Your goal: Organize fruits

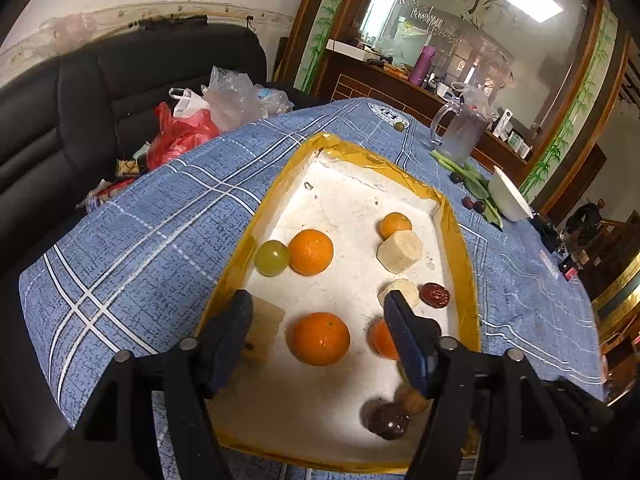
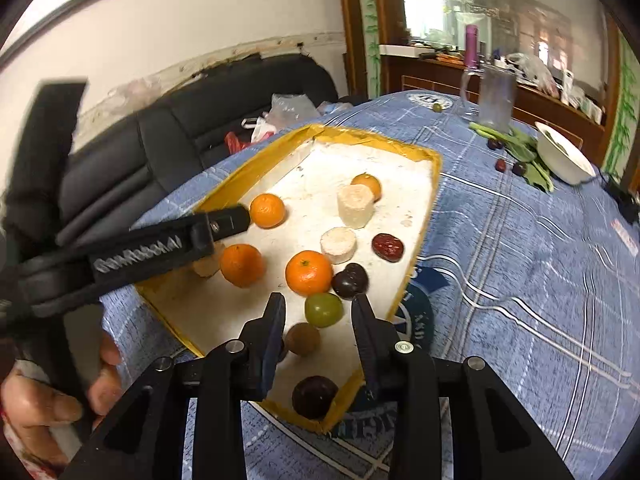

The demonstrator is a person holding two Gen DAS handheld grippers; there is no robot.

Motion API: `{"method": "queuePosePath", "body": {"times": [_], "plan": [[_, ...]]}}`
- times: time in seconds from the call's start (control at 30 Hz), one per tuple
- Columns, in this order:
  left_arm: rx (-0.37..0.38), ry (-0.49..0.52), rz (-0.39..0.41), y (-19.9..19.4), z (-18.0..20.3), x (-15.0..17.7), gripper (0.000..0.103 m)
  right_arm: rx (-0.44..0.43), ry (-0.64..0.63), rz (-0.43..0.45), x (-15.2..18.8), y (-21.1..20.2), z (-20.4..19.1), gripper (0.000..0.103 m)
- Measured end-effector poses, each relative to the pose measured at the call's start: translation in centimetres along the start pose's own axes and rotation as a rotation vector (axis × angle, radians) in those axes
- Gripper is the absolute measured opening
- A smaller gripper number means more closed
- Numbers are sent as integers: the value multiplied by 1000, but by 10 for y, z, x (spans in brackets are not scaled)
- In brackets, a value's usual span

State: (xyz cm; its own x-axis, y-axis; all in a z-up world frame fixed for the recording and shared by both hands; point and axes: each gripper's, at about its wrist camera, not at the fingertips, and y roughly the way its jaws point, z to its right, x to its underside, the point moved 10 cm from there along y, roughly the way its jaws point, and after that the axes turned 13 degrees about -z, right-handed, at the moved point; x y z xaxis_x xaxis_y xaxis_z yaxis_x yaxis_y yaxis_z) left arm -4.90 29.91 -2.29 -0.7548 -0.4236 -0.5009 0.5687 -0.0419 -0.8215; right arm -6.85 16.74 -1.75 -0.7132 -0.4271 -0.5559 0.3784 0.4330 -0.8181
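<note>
Both grippers hang over the tray [image 1: 464,248], which lies on the blue cloth [image 1: 152,216]. The left gripper [image 1: 320,320] is spread wide and empty, an orange [image 1: 319,338] below the gap between its fingers. The right gripper [image 2: 319,316] is also wide and empty, with a green grape [image 2: 323,309] between its tips. More oranges, pale chunks [image 2: 355,205] and dark fruits lie apart in the tray

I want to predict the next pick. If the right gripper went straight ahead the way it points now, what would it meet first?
Probably the green grape: it sits between the open fingers of the right gripper, just past the tips. A brown round fruit lies lower in the gap and may be touched first; depth is unclear.
</note>
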Motion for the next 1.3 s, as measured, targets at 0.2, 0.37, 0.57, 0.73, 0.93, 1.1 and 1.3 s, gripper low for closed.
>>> {"method": "queuePosePath", "body": {"times": [0.2,0.37,0.57,0.73,0.93,1.1,1.3], "plan": [[-102,48,25,8,-1,-4,68,-17,82,40,14,-22,19,53],[-29,61,40,-5,15,-4,70,-35,169,60,20,-34,39,53],[-66,134,167,-40,43,-5,94,-43,273,74,28,-41,63,57],[-108,225,281,-67,73,-1,100,-17,331,84,40,-48,80,61],[-161,268,389,-93,97,7,100,15,370,96,56,-57,100,62],[-193,273,490,-121,112,10,103,33,374,118,61,-64,109,62],[-229,295,563,-145,131,15,103,55,359,149,64,-74,112,66]]}}
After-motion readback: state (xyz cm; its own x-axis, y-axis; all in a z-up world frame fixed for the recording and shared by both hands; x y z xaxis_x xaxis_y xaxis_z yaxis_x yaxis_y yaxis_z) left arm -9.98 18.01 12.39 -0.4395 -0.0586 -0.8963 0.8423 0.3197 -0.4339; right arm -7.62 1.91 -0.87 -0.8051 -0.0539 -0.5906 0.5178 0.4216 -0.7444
